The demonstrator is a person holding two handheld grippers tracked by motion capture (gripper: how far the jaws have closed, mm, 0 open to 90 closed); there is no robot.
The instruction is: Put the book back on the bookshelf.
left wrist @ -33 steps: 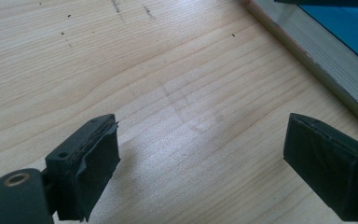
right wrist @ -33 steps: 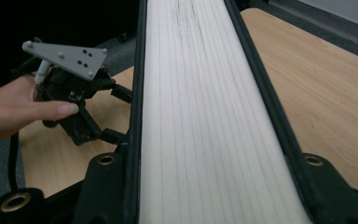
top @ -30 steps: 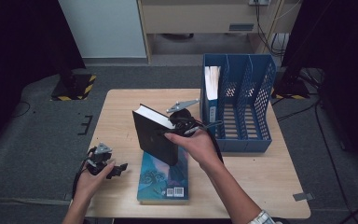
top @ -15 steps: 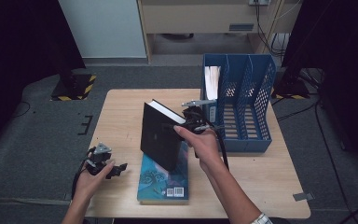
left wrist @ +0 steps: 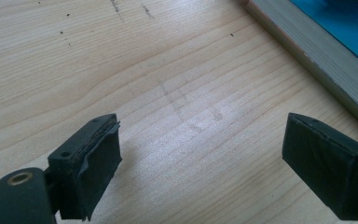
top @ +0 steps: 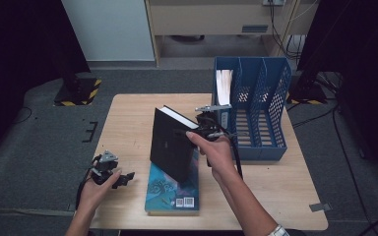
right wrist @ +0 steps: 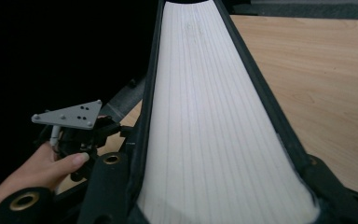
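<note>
Here, black book clamped on its page edge by right gripper, jaws just closing on it; lifted upright and tilted above teal book, near blue file rack, likely bound for a slot; thick, dark hard cover, cream page block clean and tightly pressed; left gripper resting low over table, jaws wide, holding nothing, presumably waiting.
</note>
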